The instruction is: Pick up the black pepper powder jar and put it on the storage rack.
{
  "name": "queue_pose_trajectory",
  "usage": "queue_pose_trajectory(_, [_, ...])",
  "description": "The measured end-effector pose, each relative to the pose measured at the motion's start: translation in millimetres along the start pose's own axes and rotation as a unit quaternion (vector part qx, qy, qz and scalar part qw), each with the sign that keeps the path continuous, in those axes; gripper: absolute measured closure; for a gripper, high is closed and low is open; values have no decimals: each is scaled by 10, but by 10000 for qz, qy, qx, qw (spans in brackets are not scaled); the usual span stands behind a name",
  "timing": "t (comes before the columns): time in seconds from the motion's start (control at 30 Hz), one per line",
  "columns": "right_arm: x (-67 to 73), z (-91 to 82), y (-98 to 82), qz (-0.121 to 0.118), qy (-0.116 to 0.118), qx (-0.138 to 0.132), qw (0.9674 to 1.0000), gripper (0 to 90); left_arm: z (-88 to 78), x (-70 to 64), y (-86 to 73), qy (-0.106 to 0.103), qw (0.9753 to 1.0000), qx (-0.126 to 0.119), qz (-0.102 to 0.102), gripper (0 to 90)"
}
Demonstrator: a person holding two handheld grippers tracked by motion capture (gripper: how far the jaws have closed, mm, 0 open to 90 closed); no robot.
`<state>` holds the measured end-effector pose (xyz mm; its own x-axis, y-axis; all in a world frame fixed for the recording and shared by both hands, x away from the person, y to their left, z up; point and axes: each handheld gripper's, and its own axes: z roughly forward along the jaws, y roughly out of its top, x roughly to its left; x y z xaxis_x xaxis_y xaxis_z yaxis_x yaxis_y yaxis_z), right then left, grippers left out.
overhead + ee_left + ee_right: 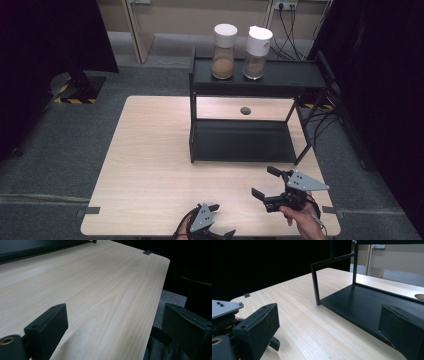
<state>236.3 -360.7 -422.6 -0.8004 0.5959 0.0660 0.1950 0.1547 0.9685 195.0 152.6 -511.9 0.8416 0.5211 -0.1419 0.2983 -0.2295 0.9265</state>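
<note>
Pale wooden table (150, 165) on grey carpet (60, 150) — both hand-held grippers (220, 220) (265, 181) spread, holding nothing.

Tabletop (150, 165) bare left and front of black rack (250, 80); rack's lower shelf open; 2 jars (223, 45) occupy top shelf.

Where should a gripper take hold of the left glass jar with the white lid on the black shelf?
Probably grip the left glass jar with white lid around its clear body below the cap, coming level from the front. It stands upright on the black shelf's top, with the second jar close on its right.
</note>
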Motion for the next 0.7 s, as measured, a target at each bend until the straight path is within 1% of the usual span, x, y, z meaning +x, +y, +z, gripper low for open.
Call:
queue_pose_trajectory(0.2, [12,-27,-127,34,-42,-42,10000,41,-13,3,-8,47,10000,-76,-29,67])
queue_pose_trajectory(0.43, [-20,-78,-265,149,-93,-95,9998,41,-39,15,-9,104,9998,-148,-20,67])
queue_pose_trajectory(0.7, [-34,-94,-345,221,-122,-33,9997,41,-53,9,-11,134,9997,-199,-12,67])
